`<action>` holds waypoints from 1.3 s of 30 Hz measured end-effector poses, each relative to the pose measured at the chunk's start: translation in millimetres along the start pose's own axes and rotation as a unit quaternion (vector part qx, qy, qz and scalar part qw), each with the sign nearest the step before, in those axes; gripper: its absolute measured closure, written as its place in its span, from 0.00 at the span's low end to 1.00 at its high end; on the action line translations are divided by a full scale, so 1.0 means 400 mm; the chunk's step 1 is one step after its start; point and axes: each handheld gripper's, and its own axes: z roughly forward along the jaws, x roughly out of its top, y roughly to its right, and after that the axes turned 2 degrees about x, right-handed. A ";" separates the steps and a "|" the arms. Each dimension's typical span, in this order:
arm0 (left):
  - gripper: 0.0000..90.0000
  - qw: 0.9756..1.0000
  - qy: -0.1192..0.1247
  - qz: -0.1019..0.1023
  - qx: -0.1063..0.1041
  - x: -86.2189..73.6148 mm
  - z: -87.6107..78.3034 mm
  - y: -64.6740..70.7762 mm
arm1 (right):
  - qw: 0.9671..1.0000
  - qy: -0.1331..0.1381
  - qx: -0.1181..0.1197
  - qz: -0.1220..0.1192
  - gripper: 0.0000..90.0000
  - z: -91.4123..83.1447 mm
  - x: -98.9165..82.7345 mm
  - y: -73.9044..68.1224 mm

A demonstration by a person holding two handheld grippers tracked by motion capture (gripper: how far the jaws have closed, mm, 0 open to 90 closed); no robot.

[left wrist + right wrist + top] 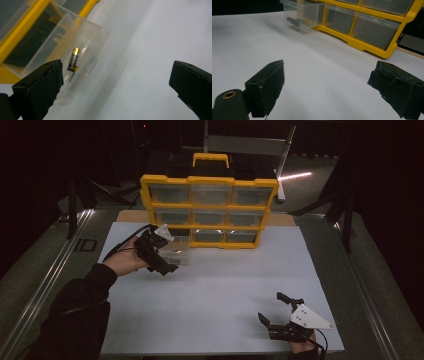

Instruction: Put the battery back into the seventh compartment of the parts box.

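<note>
A yellow-framed organizer [207,180] with clear drawers stands at the back of the white mat [215,290]. Its bottom-left clear drawer [178,251] is pulled out toward me. In the left gripper view the drawer [82,37] holds a small black and gold battery [74,60]. My left gripper [169,255] hovers open just in front of that drawer, its left jaw beside the drawer's front wall. The left gripper [116,72] grips nothing. My right gripper [270,305] rests open near the mat's front right corner, far from the drawer [303,11] and the battery [293,21].
The organizer [372,37] has a yellow carry handle [211,158] on top, and its other drawers are pushed in. Dark stands rise at both sides of the table. Bare white mat [317,65] lies between the two grippers.
</note>
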 end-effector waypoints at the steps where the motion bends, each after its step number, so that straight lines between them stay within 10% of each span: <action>1: 0.00 1.000 0.002 0.000 0.000 -0.005 -0.002 0.003 | 1.000 0.000 0.000 0.000 0.12 0.000 0.000 0.000; 25: 0.00 0.999 0.045 0.004 -0.003 -0.111 -0.028 0.118 | 1.000 0.000 0.000 0.000 0.12 0.000 0.000 0.000; 39: 0.00 0.998 0.065 -0.013 -0.024 -0.203 0.024 0.160 | 1.000 -0.003 0.001 0.002 0.12 0.002 -0.002 0.000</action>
